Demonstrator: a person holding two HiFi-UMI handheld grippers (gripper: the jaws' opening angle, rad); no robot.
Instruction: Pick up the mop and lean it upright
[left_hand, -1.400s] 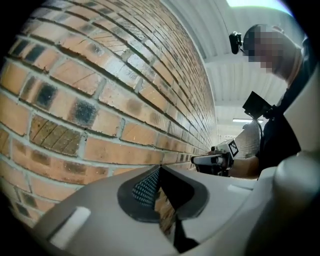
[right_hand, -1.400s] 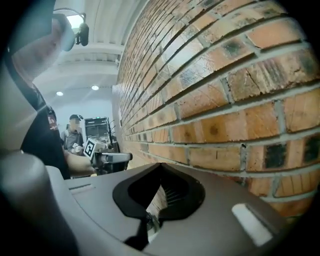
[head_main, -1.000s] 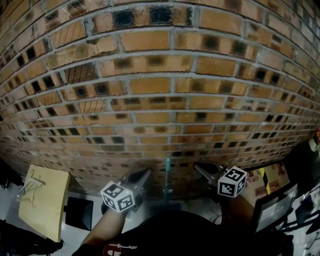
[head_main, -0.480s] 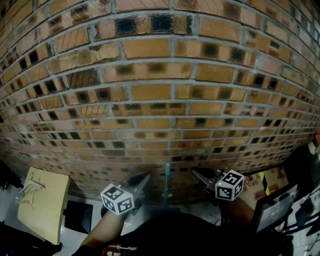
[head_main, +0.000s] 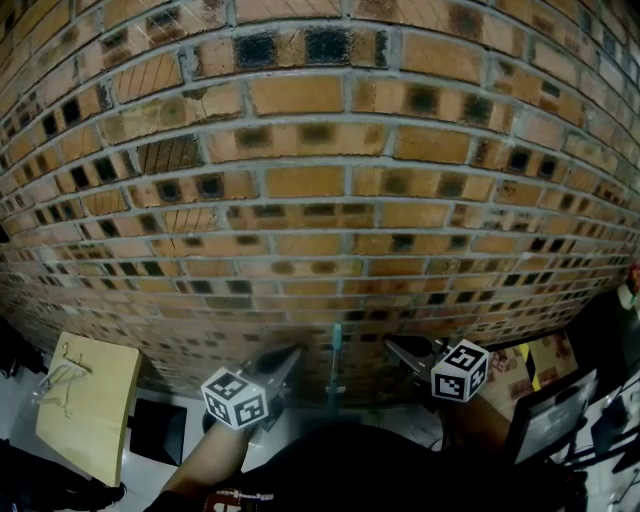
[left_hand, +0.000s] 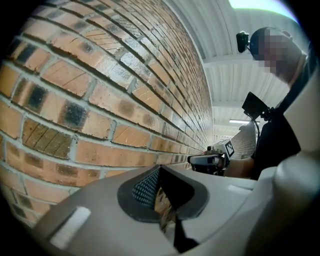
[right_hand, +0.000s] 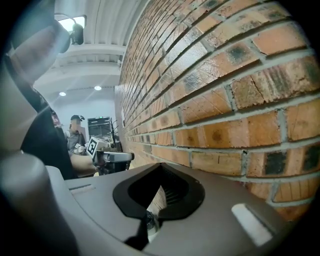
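Note:
A thin teal mop pole stands upright against the brick wall, low in the head view, and its head is hidden below the frame. My left gripper hangs just left of the pole, shut and empty. Just right of the pole is my right gripper, also shut with nothing in it. Neither touches the pole. In the left gripper view my own jaws lie together beside the wall, with the right gripper ahead. The right gripper view shows closed jaws and the left gripper opposite.
A pale wooden board with a light wire hanger on it sits at lower left, a dark box beside it. A screen and yellow-black clutter are at lower right. A person stands far off.
The head view has tilted slightly, so the wall sits a little differently in the picture. Both grippers and the mop pole keep their places.

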